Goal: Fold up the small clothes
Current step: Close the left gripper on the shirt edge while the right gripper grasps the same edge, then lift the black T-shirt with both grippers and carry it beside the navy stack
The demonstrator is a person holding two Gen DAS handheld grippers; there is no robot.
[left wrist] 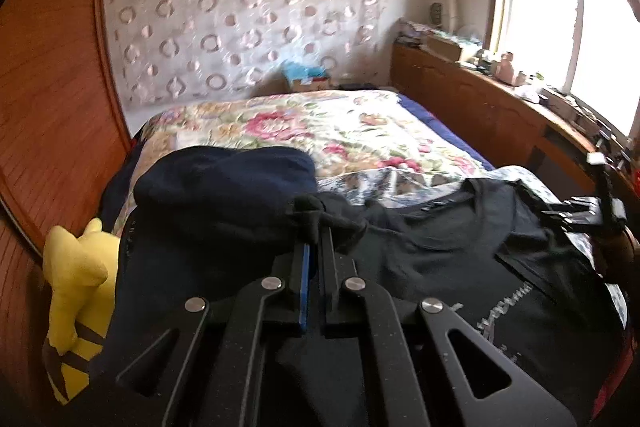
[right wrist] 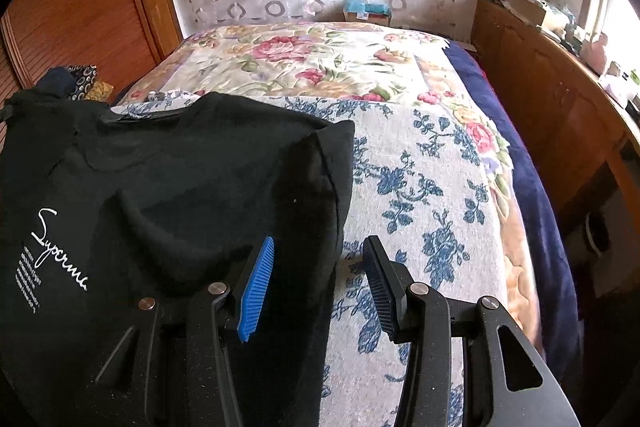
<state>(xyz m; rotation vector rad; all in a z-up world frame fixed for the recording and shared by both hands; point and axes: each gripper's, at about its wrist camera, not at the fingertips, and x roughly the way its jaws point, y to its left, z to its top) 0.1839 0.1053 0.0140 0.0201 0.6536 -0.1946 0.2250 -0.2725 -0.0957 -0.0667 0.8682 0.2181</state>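
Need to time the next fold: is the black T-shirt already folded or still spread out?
Mostly spread: the black T-shirt lies chest-up on the bed, print showing. The left tool pinches a bunched bit; the right tool is open at its edge.

The left wrist view looks forward along its own black gripper [left wrist: 316, 223] from low and very near over the black printed T-shirt [left wrist: 460, 267], toward the far wall with its pale curtain of ring patterns [left wrist: 248, 11]. The right wrist view faces the same way from the right side of the shirt, close above the blue-flowered white towel [right wrist: 420, 195]. Both views share the T-shirt, the bed with the rose-patterned cover [left wrist: 320, 127], the curtain and the long wooden cabinet [right wrist: 560, 99] at the right.
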